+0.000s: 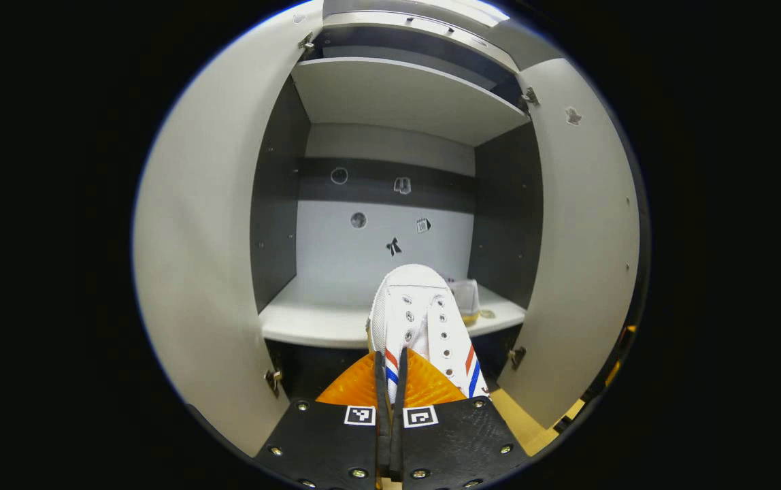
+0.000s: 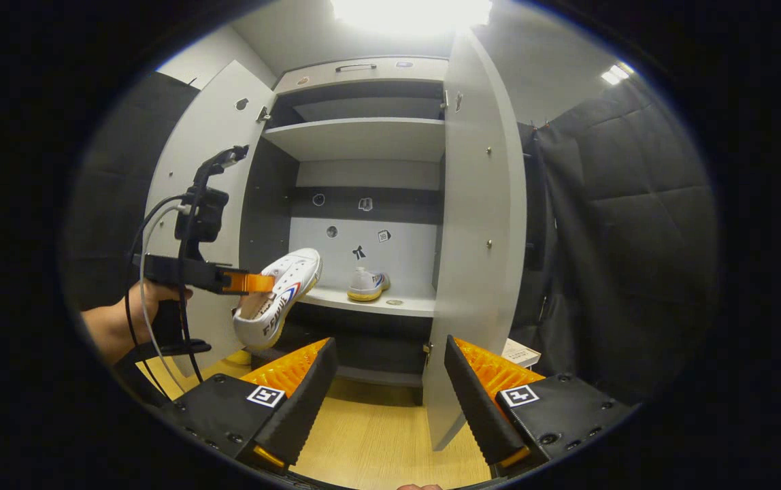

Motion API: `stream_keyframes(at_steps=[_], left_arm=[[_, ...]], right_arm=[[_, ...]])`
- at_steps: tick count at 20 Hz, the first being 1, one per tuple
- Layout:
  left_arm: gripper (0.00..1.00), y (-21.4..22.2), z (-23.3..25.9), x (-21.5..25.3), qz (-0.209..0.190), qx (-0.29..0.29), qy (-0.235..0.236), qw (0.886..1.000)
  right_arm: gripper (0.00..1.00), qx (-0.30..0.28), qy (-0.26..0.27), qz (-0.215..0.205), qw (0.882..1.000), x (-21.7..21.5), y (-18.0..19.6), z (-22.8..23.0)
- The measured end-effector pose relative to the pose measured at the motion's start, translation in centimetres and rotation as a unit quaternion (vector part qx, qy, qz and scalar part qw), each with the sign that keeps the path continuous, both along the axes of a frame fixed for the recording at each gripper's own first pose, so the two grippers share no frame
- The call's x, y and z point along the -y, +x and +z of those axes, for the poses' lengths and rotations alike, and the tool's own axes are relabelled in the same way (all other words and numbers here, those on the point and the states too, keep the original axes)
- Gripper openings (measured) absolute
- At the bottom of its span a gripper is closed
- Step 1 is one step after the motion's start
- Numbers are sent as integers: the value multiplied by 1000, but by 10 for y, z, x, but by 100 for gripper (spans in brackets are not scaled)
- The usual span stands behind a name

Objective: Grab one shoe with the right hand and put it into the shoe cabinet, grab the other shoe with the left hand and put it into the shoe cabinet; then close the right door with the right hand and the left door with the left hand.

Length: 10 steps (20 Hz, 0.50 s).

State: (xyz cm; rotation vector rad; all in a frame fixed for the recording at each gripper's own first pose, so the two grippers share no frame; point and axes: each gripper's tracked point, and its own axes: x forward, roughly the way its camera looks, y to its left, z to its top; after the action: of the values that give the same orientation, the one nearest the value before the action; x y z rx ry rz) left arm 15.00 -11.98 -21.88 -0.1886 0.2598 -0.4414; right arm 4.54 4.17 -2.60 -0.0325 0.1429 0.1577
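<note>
The shoe cabinet (image 1: 390, 320) stands with both doors swung wide. My left gripper (image 1: 390, 357) is shut on a white shoe (image 1: 418, 313) with red and blue stripes, pinching its side, toe pointing at the lower shelf. In the right gripper view that shoe (image 2: 281, 292) hangs tilted in front of the shelf edge, held by the left gripper (image 2: 254, 282) and a hand (image 2: 125, 320). A second white shoe (image 2: 365, 286) sits on the lower shelf (image 2: 404, 303), right of centre, and appears again as the second shoe (image 1: 467, 299). My right gripper (image 2: 387, 381) is open and holds nothing, low before the right door (image 2: 479, 238).
The left door (image 2: 207, 170) stands behind the left gripper. An upper shelf (image 2: 363, 136) crosses the cabinet. A small flat box (image 2: 520, 352) lies on the wooden floor (image 2: 377, 435) beside the right door. Black cloth wall (image 2: 635, 238) closes the right side.
</note>
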Motion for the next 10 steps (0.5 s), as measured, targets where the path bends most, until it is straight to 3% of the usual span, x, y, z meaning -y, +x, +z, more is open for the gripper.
stream_keyframes(at_steps=[10], left_arm=[[0,-1,1,-2,10,19,-8,1000]], right_arm=[[99,-12,-4,-52,999,24,0,-8]])
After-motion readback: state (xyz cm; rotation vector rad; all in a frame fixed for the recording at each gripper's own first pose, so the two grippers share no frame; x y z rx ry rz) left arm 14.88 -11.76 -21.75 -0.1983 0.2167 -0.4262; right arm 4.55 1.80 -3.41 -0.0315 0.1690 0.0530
